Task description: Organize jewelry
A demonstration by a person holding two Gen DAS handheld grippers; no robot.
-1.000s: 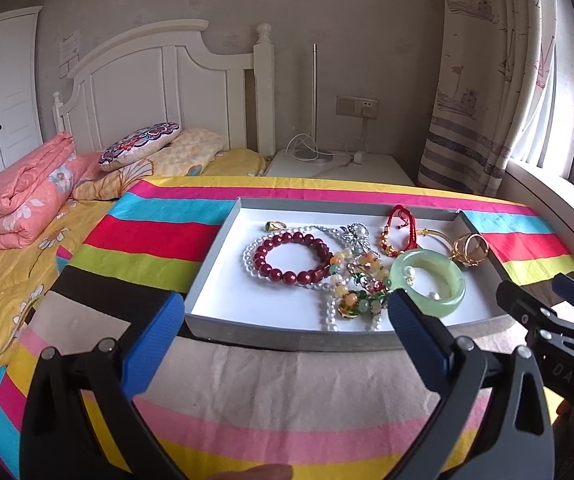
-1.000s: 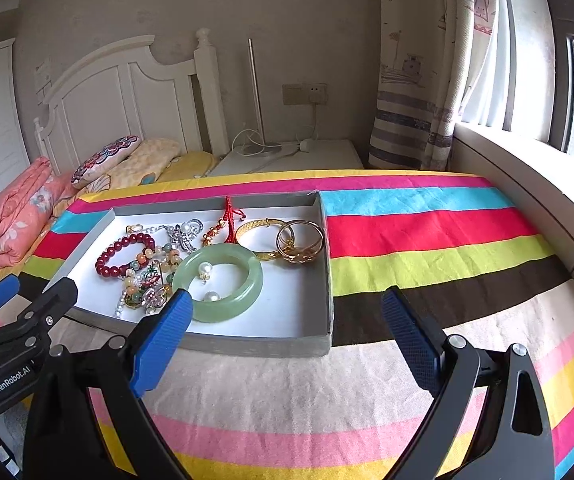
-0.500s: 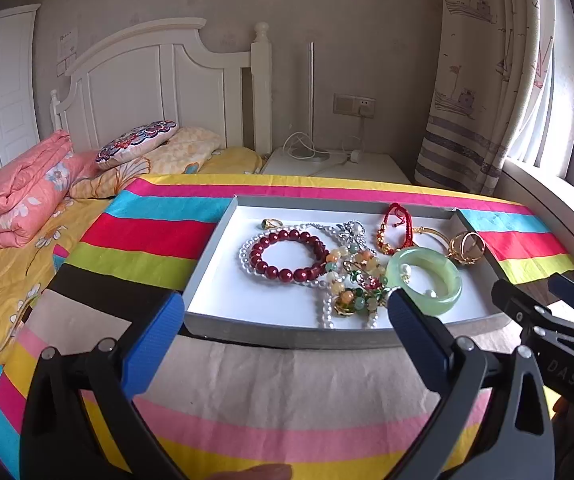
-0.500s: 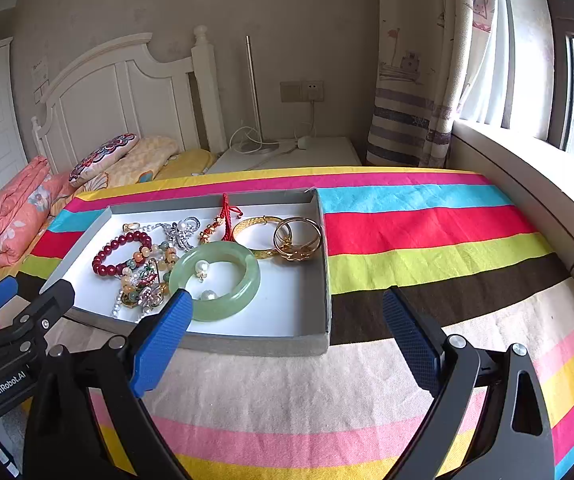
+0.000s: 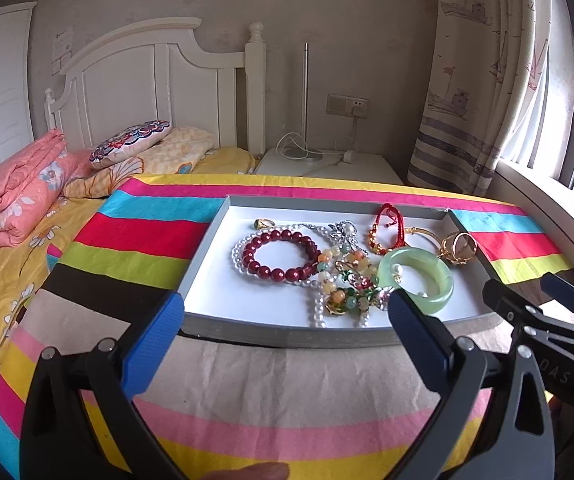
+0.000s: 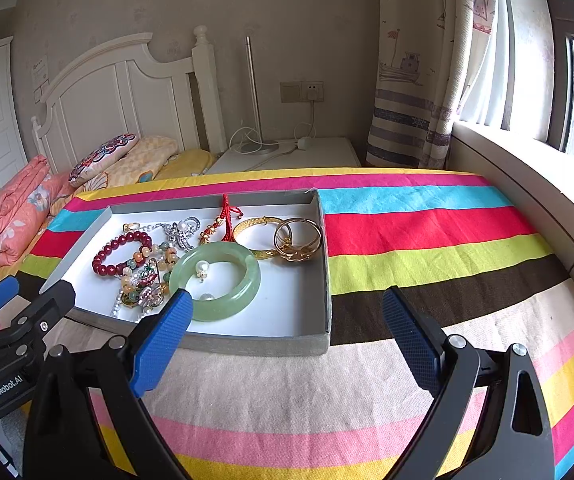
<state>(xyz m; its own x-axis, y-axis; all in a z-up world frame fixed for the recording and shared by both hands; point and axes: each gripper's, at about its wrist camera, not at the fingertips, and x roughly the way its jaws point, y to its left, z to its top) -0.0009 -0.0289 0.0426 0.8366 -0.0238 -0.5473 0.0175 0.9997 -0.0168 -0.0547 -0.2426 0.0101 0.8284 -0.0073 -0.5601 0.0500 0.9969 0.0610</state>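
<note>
A striped cloth [image 6: 427, 240] covers the desk; the grey tray [image 6: 324, 280] holds jewelry; left gripper [image 5: 287, 328] and right gripper [image 6: 287, 328] both gape empty.

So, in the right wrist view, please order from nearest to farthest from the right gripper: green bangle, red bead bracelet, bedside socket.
From the right gripper:
1. Green bangle, tray front, beside its left finger.
2. Red bead bracelet, tray's left part.
3. Bedside socket, on the far wall.

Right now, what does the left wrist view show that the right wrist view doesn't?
Only the left wrist view shows the right gripper at its right edge and a fingertip at the bottom. Only the right wrist view shows the left gripper at its left edge. Both share the grey tray on the striped cloth, the green bangle and red bead bracelet.
</note>
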